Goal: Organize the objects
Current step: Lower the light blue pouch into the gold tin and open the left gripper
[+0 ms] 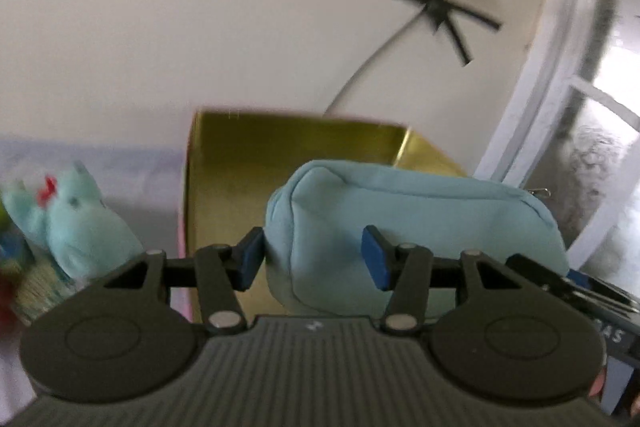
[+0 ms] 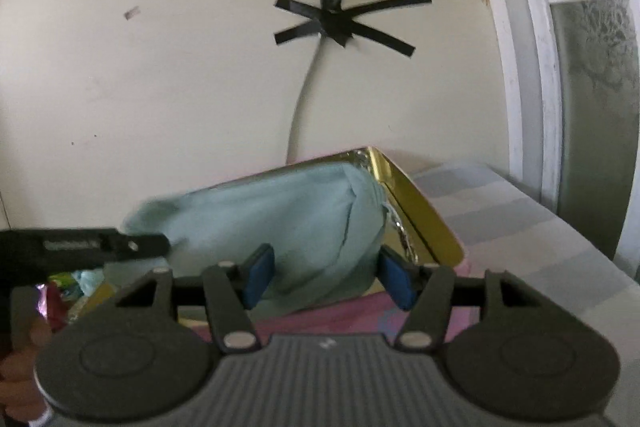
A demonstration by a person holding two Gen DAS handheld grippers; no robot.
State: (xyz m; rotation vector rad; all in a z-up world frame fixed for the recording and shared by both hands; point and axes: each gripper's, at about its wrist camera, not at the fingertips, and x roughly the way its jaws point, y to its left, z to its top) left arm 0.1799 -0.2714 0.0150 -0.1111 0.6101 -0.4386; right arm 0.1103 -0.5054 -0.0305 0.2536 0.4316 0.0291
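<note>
Both grippers, left [image 1: 311, 255] and right [image 2: 327, 275], pinch the pouch [image 1: 416, 223] by its ends over the gold box [image 1: 240, 163]; uneven release could snag it on the rim.

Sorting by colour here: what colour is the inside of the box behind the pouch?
Shiny gold box, clearest in the left wrist view.

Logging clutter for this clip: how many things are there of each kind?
Light blue fabric zip pouch: 1
Gold-lined open box: 1
Light blue plush toy: 1
Total: 3
</note>
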